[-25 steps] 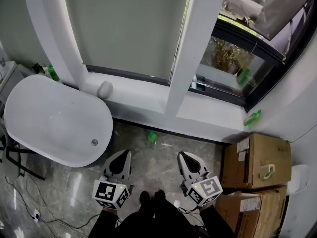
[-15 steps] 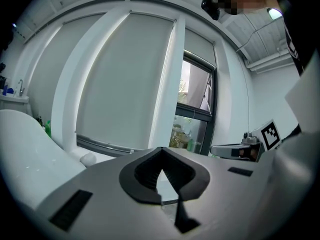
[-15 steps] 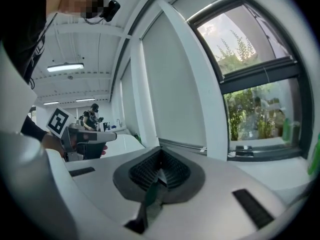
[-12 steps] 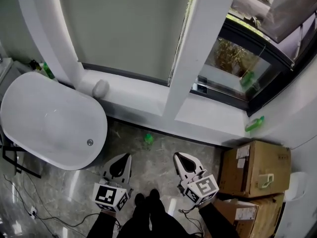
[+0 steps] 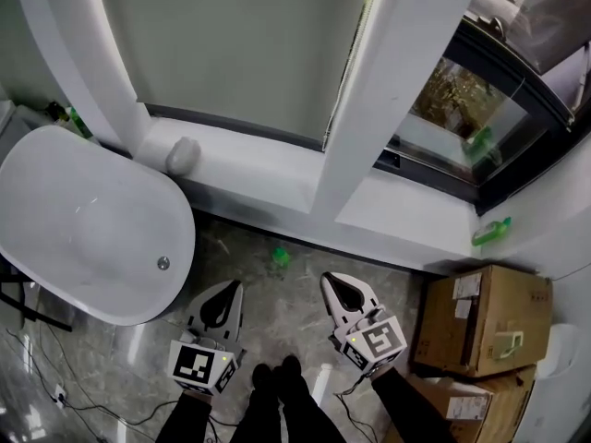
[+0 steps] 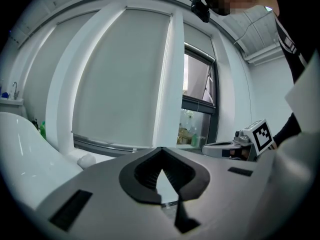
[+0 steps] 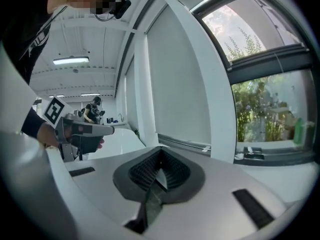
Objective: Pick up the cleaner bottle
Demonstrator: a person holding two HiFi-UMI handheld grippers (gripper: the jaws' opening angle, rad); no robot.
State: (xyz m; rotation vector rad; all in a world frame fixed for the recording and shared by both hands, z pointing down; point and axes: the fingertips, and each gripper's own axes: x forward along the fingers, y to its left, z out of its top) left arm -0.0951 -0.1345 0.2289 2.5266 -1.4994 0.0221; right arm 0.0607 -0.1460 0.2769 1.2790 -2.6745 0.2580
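Observation:
A green cleaner bottle [image 5: 491, 232] lies on the white window sill [image 5: 277, 178] at the far right, above the cardboard boxes; in the right gripper view the bottle [image 7: 299, 130] stands at the right edge by the glass. Both grippers hang low over the marble floor, well short of it. My left gripper [image 5: 225, 290] is shut and holds nothing; its jaws [image 6: 161, 150] meet at the tips. My right gripper [image 5: 333, 282] is shut and empty too, its tips [image 7: 160, 148] closed together.
A white bathtub [image 5: 83, 224] fills the left. Another green bottle [image 5: 78, 123] stands behind it. A small green object [image 5: 280, 258] lies on the floor between the grippers and the wall. Cardboard boxes [image 5: 485, 321] stack at the right. Cables [image 5: 55, 390] trail at bottom left.
Both grippers have moved forward toward the window wall and sunk a little, still shut. The view has shifted, so the sill bottle sits lower right.

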